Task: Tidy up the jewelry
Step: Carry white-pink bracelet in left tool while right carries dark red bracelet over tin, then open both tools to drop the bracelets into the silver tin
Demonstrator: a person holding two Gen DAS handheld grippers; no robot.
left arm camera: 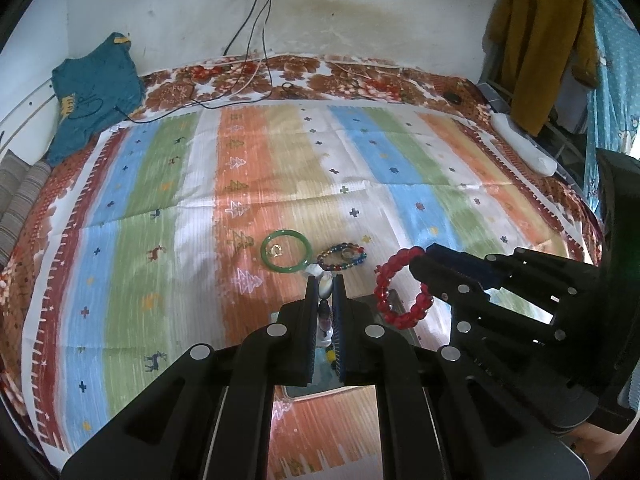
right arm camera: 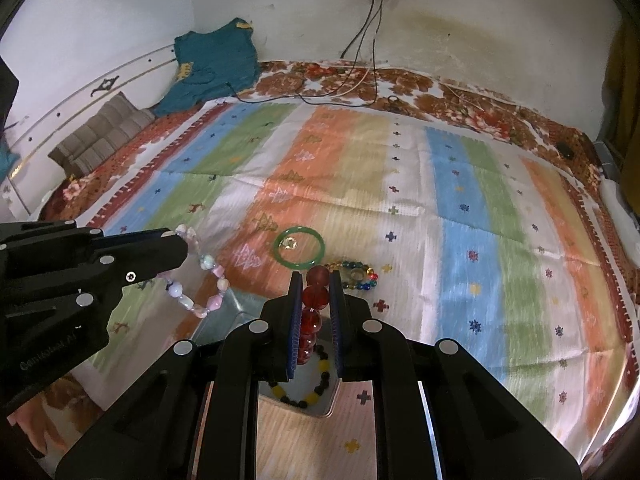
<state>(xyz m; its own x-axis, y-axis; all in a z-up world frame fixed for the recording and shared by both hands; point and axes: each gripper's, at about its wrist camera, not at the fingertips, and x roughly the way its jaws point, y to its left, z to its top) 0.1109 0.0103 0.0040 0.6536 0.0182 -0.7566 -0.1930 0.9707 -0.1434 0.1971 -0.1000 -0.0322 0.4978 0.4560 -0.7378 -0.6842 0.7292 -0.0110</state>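
My left gripper (left arm camera: 325,280) is shut on a pale pastel bead bracelet (left arm camera: 325,286), which hangs from it in the right wrist view (right arm camera: 200,280). My right gripper (right arm camera: 316,280) is shut on a red bead bracelet (right arm camera: 316,294), seen as a ring in the left wrist view (left arm camera: 400,286). Both hang above a metal tray (right arm camera: 232,312) that holds a yellow and black bead bracelet (right arm camera: 308,388). On the striped cloth beyond lie a green bangle (left arm camera: 286,255) with a small ring (left arm camera: 276,250) inside it, and a multicoloured bead bracelet (left arm camera: 342,257) around another ring.
The striped cloth (left arm camera: 200,200) covers a bed. A teal garment (left arm camera: 94,88) and cables (left arm camera: 248,40) lie at the far wall. A mustard garment (left arm camera: 544,40) hangs at the right. A striped pillow (right arm camera: 100,136) lies at the far left.
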